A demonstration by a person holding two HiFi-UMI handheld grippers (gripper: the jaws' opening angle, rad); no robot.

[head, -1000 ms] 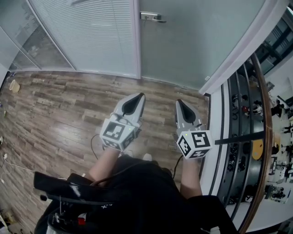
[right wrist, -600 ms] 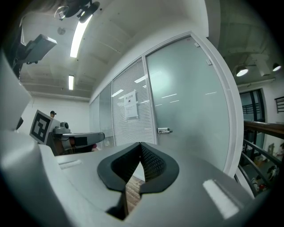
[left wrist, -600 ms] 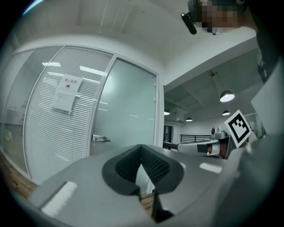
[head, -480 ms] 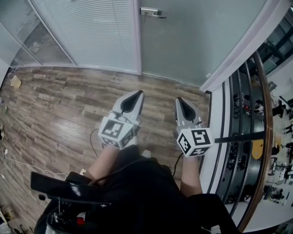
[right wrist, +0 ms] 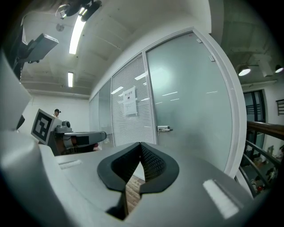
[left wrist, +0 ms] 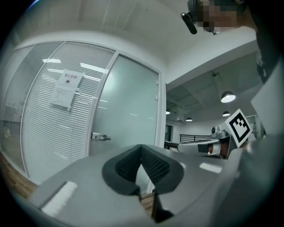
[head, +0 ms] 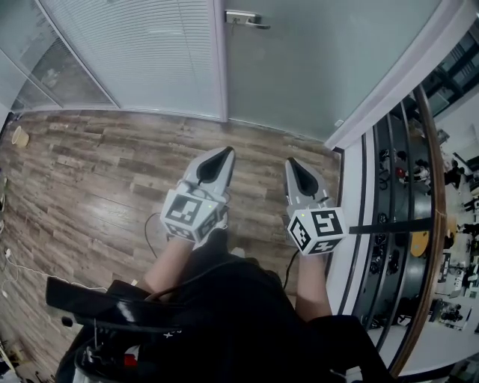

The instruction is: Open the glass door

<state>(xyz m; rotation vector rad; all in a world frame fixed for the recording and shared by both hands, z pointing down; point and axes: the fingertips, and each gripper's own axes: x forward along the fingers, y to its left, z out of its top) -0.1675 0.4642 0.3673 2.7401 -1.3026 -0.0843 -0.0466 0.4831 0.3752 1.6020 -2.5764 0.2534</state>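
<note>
The frosted glass door (head: 314, 67) stands closed ahead of me, its metal lever handle (head: 247, 19) near its left edge. In the head view my left gripper (head: 227, 152) and right gripper (head: 290, 161) hang side by side over the wooden floor, well short of the door, both pointing towards it. Each has its jaws shut with nothing between them. The left gripper view shows its own tips (left wrist: 141, 147) closed, with the door (left wrist: 133, 111) and handle (left wrist: 101, 137) beyond. The right gripper view shows its tips (right wrist: 140, 145) closed, with the handle (right wrist: 164, 128) ahead.
A glass wall with white blinds (head: 142, 60) adjoins the door on the left and carries a paper notice (left wrist: 66, 88). A railing (head: 419, 224) over a lower level runs along the right. A thin cable (head: 22, 269) lies on the floor (head: 97, 164). A person (right wrist: 56, 113) stands far off.
Both grippers keep their places and stay shut. Only the head view has shifted slightly.
</note>
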